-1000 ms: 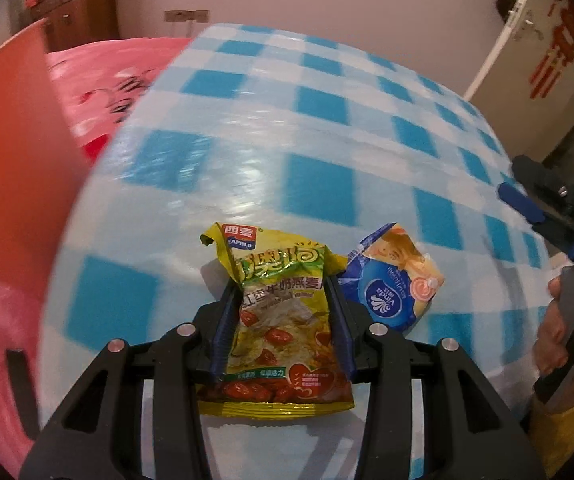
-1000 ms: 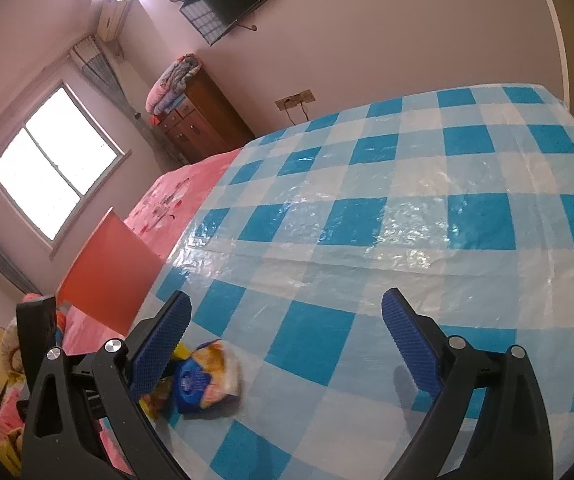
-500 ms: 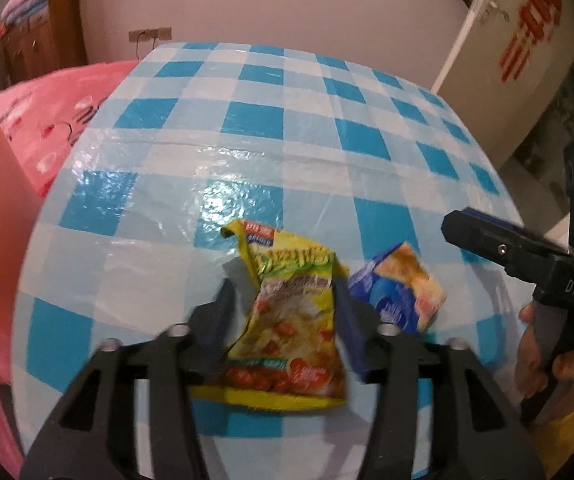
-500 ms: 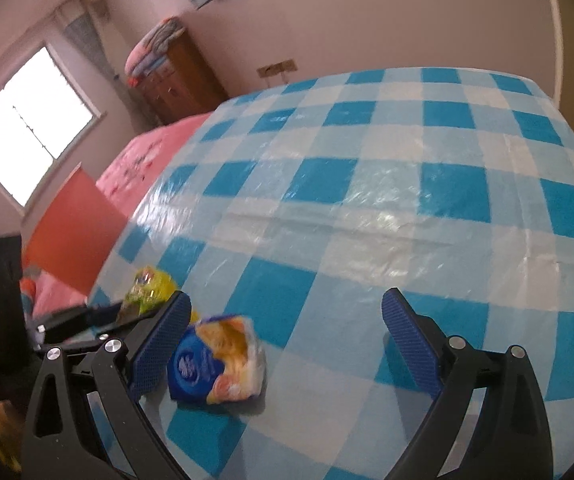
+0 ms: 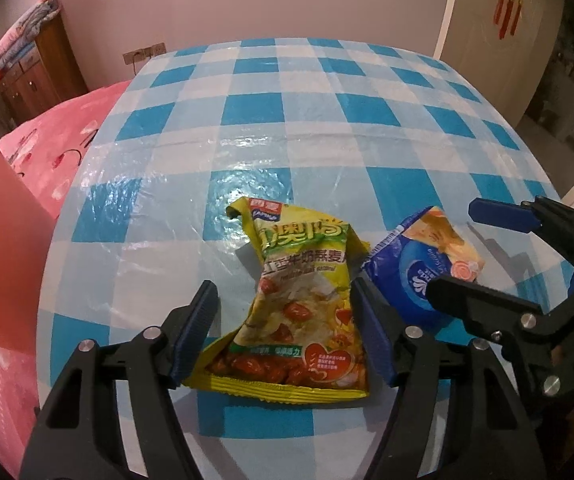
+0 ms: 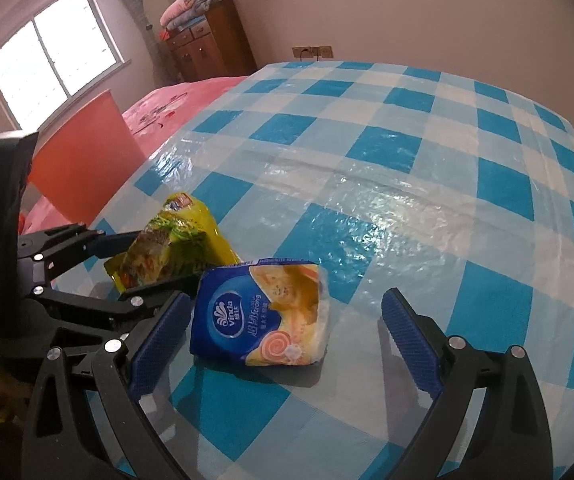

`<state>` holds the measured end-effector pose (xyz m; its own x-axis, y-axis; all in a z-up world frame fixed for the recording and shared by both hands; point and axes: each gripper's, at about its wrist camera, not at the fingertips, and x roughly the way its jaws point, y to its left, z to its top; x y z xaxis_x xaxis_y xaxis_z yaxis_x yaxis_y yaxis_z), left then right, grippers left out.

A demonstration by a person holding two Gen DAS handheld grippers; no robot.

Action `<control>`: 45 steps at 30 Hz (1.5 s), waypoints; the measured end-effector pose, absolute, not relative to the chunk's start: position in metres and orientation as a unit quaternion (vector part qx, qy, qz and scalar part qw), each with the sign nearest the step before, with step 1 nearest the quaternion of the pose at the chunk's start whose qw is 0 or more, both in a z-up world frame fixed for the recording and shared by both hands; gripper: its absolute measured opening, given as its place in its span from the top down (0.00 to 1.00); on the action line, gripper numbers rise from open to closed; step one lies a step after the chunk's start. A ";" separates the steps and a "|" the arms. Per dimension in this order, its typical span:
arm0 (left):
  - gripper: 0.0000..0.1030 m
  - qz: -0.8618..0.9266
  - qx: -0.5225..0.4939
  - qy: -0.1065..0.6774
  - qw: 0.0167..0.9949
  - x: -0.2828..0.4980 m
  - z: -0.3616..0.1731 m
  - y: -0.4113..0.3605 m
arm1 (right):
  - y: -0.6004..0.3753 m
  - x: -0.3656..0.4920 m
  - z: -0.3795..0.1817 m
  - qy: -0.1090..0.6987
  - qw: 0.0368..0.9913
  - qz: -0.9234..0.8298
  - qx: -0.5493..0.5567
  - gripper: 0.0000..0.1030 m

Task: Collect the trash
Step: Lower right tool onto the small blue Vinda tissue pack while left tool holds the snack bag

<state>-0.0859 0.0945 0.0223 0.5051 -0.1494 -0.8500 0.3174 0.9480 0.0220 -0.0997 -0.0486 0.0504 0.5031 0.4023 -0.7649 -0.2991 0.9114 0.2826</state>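
- Two pieces of trash lie on the blue-and-white checked tablecloth (image 5: pixel 327 120): one yellow oatmeal snack packet (image 5: pixel 307 304) and one blue Vinda tissue pack (image 6: pixel 263 316).
- Two grippers are in view, one per hand.
- Taking the yellow packet as landmark: the tissue pack lies just beside it on its right, and whether their edges touch is hard to tell.
- The left gripper (image 5: pixel 287 336) straddles the packet with its fingers spread; the right pad sits at the packet's edge, the left pad stands clear of it, nothing clamped.
- The right gripper (image 6: pixel 287 340) is spread wide around the tissue pack; its left pad is just beside the pack's corner, its right pad well apart.
- The packet's lower corners are partly covered by the left gripper's pads; in the right wrist view that gripper hides much of the packet.
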 end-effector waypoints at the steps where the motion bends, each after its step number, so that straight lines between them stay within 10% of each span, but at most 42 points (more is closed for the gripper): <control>1: 0.41 -0.135 0.088 0.478 0.864 -0.086 0.022 0.094 | -0.049 -0.099 0.050 0.456 0.865 0.202 0.057 0.08; 10: 0.57 -0.130 0.064 0.476 0.868 -0.084 0.025 0.102 | -0.038 -0.100 0.046 0.458 0.866 0.200 0.032 0.08; 45: 0.60 -0.158 0.001 0.466 0.871 -0.087 0.030 0.126 | -0.009 -0.101 0.037 0.453 0.873 0.173 -0.056 0.04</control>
